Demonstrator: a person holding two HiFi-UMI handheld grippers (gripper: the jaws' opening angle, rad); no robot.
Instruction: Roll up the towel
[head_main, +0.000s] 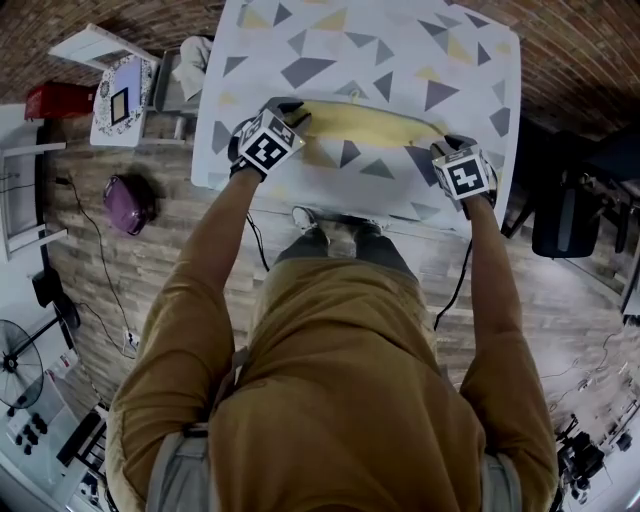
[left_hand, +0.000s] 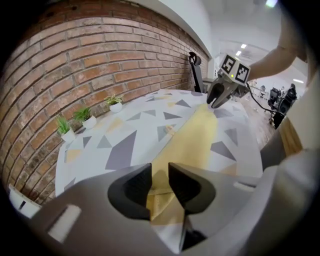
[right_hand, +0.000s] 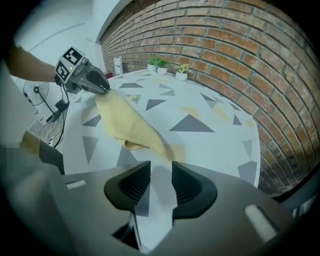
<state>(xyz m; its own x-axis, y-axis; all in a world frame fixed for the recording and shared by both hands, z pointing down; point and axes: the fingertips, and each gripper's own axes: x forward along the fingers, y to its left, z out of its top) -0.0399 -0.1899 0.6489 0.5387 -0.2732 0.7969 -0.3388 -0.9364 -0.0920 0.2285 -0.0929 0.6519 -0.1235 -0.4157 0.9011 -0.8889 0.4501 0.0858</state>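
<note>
Head view, towel: the yellow towel lies as a long narrow band across the patterned table, reaching from one claw to the other.
Head view, claws: the left claw is at the towel's left end and the right claw at its right end.
Left gripper view, left claw: jaws nearly together, pinching the towel's near end.
Left gripper view, far end: the right claw points down at the towel's other end.
Right gripper view, right claw: jaws slightly spread, with only bare table between them. The towel's end lies just beyond the tips.
Right gripper view, far end: the left claw is on the towel. Potted plants stand by the brick wall.
</note>
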